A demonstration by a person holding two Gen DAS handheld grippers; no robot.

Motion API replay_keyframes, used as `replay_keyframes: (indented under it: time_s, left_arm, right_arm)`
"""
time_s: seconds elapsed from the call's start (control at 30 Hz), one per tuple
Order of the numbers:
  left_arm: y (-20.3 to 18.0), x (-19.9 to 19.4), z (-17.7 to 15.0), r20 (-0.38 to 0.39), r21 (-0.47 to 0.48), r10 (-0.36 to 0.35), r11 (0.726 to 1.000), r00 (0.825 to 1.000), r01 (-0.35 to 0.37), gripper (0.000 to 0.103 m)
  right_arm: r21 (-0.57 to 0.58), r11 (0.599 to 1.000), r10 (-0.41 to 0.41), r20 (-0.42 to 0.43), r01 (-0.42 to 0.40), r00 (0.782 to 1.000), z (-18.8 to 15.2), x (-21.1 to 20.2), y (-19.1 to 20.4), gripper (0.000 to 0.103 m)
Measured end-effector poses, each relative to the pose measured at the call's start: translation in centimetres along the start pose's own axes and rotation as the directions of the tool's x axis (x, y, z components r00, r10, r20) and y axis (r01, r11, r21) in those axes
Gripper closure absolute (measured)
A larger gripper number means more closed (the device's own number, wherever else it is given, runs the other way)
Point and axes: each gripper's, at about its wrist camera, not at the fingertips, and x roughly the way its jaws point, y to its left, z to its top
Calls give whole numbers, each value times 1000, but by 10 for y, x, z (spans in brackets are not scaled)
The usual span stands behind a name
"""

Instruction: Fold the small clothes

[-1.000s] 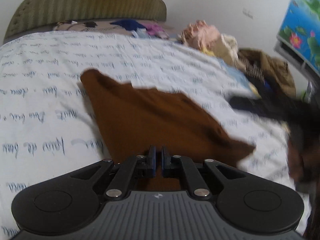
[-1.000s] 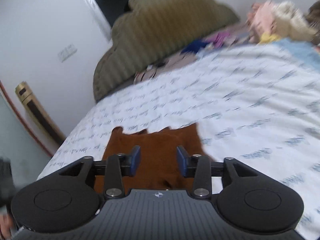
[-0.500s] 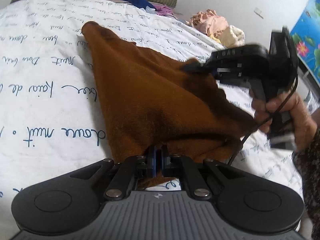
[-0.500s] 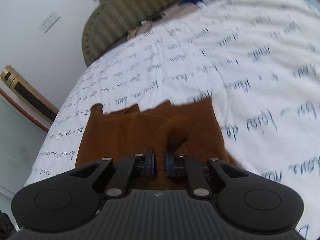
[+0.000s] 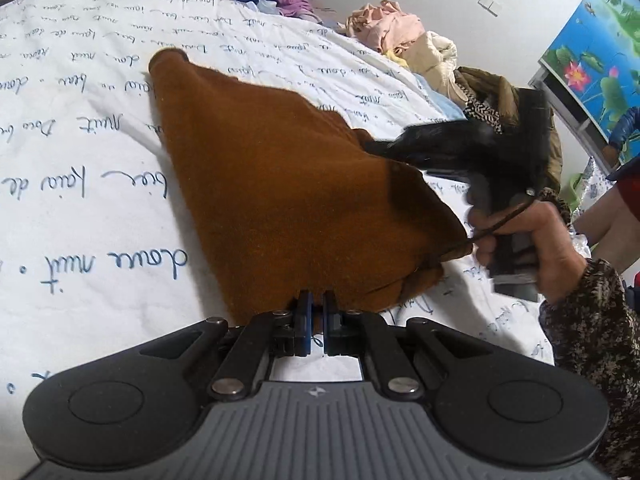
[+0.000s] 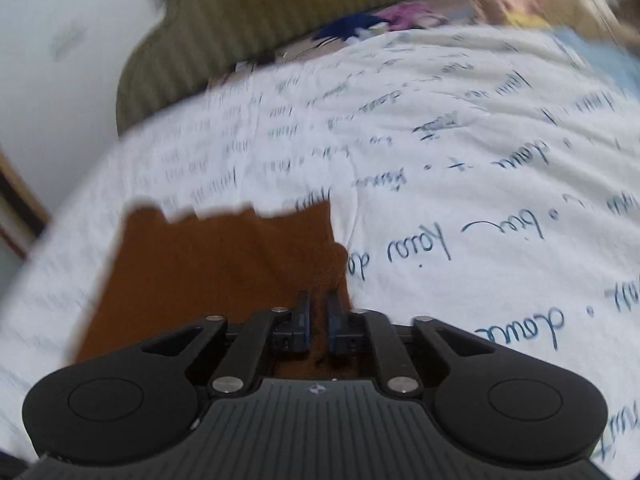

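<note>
Brown fuzzy garment (image 5: 288, 200), roughly triangular, is lifted off the white script-printed bed sheet (image 5: 80, 208). Left gripper (image 5: 316, 320) is clamped on its near corner; right gripper (image 6: 318, 320) is clamped on another fold.

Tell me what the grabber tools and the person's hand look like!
Each gripper is black plastic with a ribbed grey top, round side discs, silver screws and blue finger pads. The right gripper looks the same. A dark cable runs by the bare hand, whose sleeve is dark and speckled.
</note>
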Motion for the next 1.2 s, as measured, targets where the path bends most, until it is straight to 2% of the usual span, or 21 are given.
replay_keyframes:
  time_s: [0.03, 0.1, 0.17, 0.2, 0.3, 0.37, 0.4, 0.43, 0.47, 0.5, 0.6, 0.7, 0.77, 0.83, 0.9, 1.07, 1.2]
  left_arm:
    - [0, -4, -1, 5, 8, 0, 1000, 1000, 0, 98]
    - [-1, -10, 2, 21, 23, 9, 1000, 1000, -10, 98]
    - [-1, -14, 4, 29, 30, 12, 999, 1000, -12, 98]
    - [-2, -14, 7, 32, 30, 12, 999, 999, -13, 98]
    - [-5, -11, 11, 24, 26, 13, 1000, 1000, -14, 97]
    - [-6, -1, 12, 2, 32, 31, 999, 1000, -31, 97]
    - [-6, 5, 11, -26, 31, 51, 998, 998, -51, 97]
    - [-5, 10, 7, -53, 23, 63, 998, 997, -62, 97]
    - [-3, 12, 2, -74, 10, 56, 998, 996, -56, 97]
    - [0, 12, -2, -86, 3, 43, 999, 995, -42, 97]
    - [4, 8, -8, -109, 0, 46, 999, 993, -47, 97]
    - [2, -2, -6, -75, 18, 69, 998, 995, -67, 97]
    - [5, -6, -4, -61, 0, 54, 999, 997, -54, 97]
    - [10, -6, -4, -58, -28, 46, 998, 997, -48, 97]
    - [16, -7, -7, -53, -62, 39, 997, 998, -42, 97]
    - [26, -14, -14, -34, -91, 71, 993, 997, -73, 97]
    - [32, -22, -18, -4, -120, 71, 990, 997, -71, 97]
  right_arm:
    - [25, 999, 38, 24, -39, 999, 4, -12, -3, 83]
    - [8, 994, 110, 49, -110, 993, 5, -39, -2, 73]
    - [-33, 982, 188, 21, -188, 982, -4, -66, 4, 55]
    - [-58, 976, 210, -3, -210, 978, -12, -76, 7, 52]
    - [-184, 959, 214, -35, -217, 976, -41, -99, 30, 51]
    - [-239, 953, 176, -64, -186, 982, -59, -97, 42, 53]
    - [-241, 956, 146, -103, -167, 984, -68, -87, 44, 56]
    - [-222, 963, 116, -161, -150, 980, -77, -74, 43, 64]
    - [-205, 969, 100, -185, -137, 978, -88, -66, 39, 66]
    - [-228, 963, 108, -154, -142, 982, -95, -70, 39, 66]
    - [-227, 961, 117, -182, -157, 976, -93, -81, 40, 67]
    - [-291, 948, 106, -85, -126, 991, -85, -100, 46, 67]
    - [-357, 923, 137, -39, -142, 990, -84, -114, 60, 67]
    - [-414, 889, 178, -80, -195, 981, -90, -111, 78, 67]
    - [-491, 848, 165, -108, -197, 980, -103, -100, 98, 67]
    - [-665, 730, 122, -99, -157, 988, -132, -73, 140, 66]
    - [-797, 602, 48, -15, -41, 999, -148, -54, 170, 67]
